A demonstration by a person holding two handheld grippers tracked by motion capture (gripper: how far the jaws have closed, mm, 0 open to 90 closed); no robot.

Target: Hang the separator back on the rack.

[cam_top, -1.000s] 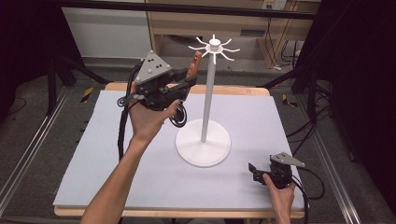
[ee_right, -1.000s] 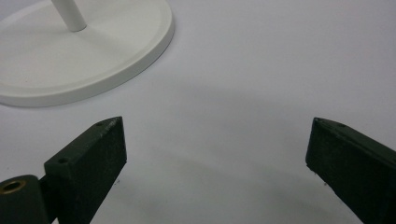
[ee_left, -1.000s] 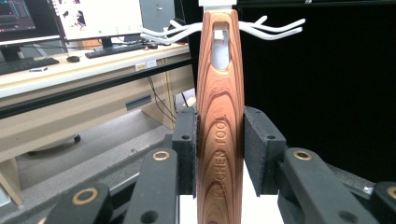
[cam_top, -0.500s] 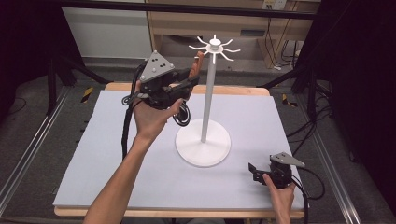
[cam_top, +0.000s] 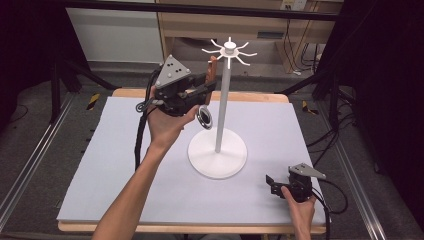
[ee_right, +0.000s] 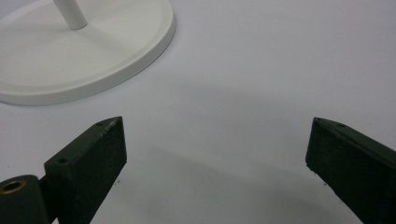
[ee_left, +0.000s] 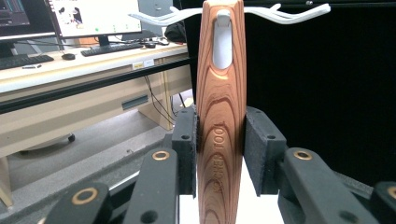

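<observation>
At upper centre of the high view, your left gripper (cam_top: 207, 85) clamps the wooden handle (ee_left: 220, 116) upright, its slot over a hook of the white stand (cam_top: 218, 157), ready to hang; lower right, your right gripper (cam_top: 274, 184) rests, jaws apart.

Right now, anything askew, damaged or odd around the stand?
Nothing stands out. The white hook stand is upright on the table. The left gripper is shut on the wooden-handled kitchen tool, whose handle slot sits on a white hook. The right gripper rests open on the table.
</observation>
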